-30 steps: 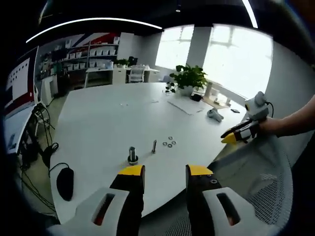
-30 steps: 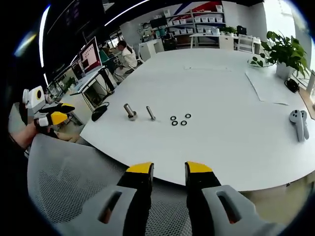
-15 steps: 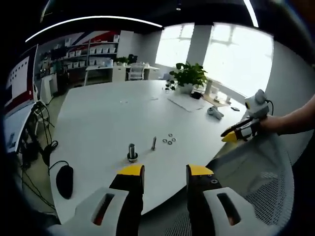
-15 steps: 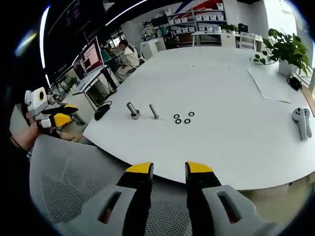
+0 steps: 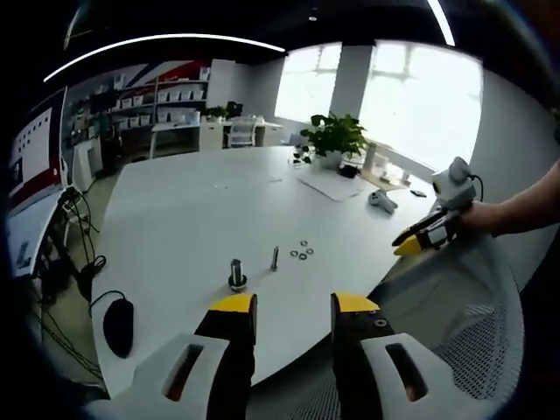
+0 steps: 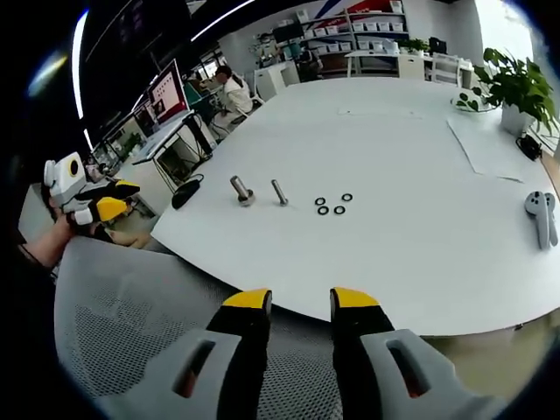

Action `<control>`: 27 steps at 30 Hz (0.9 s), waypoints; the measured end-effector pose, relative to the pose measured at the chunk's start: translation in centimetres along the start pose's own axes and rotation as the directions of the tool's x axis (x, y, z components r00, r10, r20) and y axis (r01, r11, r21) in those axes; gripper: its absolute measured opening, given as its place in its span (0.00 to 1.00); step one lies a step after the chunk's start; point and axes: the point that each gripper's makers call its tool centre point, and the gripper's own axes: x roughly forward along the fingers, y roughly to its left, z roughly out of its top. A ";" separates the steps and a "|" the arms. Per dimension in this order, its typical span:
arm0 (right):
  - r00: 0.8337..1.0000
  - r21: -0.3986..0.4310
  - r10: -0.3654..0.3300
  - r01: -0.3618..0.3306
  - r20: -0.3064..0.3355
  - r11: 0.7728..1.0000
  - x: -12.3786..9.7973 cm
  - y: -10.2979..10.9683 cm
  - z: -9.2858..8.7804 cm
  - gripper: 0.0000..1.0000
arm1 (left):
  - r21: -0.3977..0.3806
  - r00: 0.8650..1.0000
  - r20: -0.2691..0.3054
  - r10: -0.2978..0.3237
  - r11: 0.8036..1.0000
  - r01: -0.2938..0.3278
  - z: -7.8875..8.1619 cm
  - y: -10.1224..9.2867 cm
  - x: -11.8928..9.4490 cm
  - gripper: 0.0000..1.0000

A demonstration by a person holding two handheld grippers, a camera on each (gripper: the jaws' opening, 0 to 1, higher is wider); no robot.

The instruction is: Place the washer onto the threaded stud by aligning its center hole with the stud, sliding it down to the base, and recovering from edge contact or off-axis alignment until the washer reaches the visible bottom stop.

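On the white table [image 5: 192, 210] a threaded stud [image 5: 236, 275] stands upright on its base, with a second bolt [image 5: 275, 257] lying beside it and three washers [image 5: 303, 254] just past that. The right gripper view has the same stud [image 6: 241, 190], lying bolt [image 6: 279, 192] and washers [image 6: 332, 205]. My left gripper [image 5: 290, 306] is open and empty, short of the table edge. My right gripper [image 6: 293, 302] is open and empty over a mesh chair back. Each gripper also appears in the other's view, the right gripper [image 5: 418, 239] at the right and the left gripper [image 6: 103, 201] at the left.
A grey mesh chair [image 6: 131, 324] sits between me and the table edge. A black mouse [image 5: 118, 325] lies near the stud, a white controller [image 6: 541, 214] and paper at the far side, a potted plant [image 5: 333, 140] beyond. A person sits at a distant desk [image 6: 229, 94].
Both views have drifted slightly; the stud and washers sit a little higher in the right gripper view. Nothing on the table has moved and both grippers remain open.
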 end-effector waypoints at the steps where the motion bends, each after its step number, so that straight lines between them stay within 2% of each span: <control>1: 1.000 0.002 -0.001 0.001 0.002 1.000 -0.1 0.2 0.1 0.30 | -0.003 1.000 0.003 0.000 1.000 0.000 0.0 0.1 0.0 0.32; 4: 1.000 0.004 -0.001 0.001 0.000 1.000 -0.3 0.8 0.3 0.30 | -0.008 1.000 0.005 0.000 1.000 0.000 0.0 0.2 0.0 0.32; 13: 1.000 0.000 -0.008 0.008 -0.006 1.000 -0.1 0.3 0.1 0.31 | -0.006 0.999 -0.003 -0.035 0.999 0.035 0.1 -0.5 0.0 0.32; 22: 1.000 0.005 -0.015 0.015 0.004 1.000 0.0 -0.1 0.4 0.31 | 0.019 1.000 -0.023 -0.008 1.000 0.009 0.2 0.0 -0.3 0.32; 25: 1.000 -0.005 -0.019 0.019 -0.002 1.000 -0.2 0.4 0.4 0.31 | -0.022 0.999 -0.028 -0.017 1.000 0.016 0.2 0.1 -0.3 0.32; 27: 1.000 -0.004 -0.018 0.018 -0.007 1.000 -0.2 0.6 0.2 0.31 | -0.021 1.000 -0.020 -0.020 1.000 0.020 0.4 -0.3 -0.5 0.32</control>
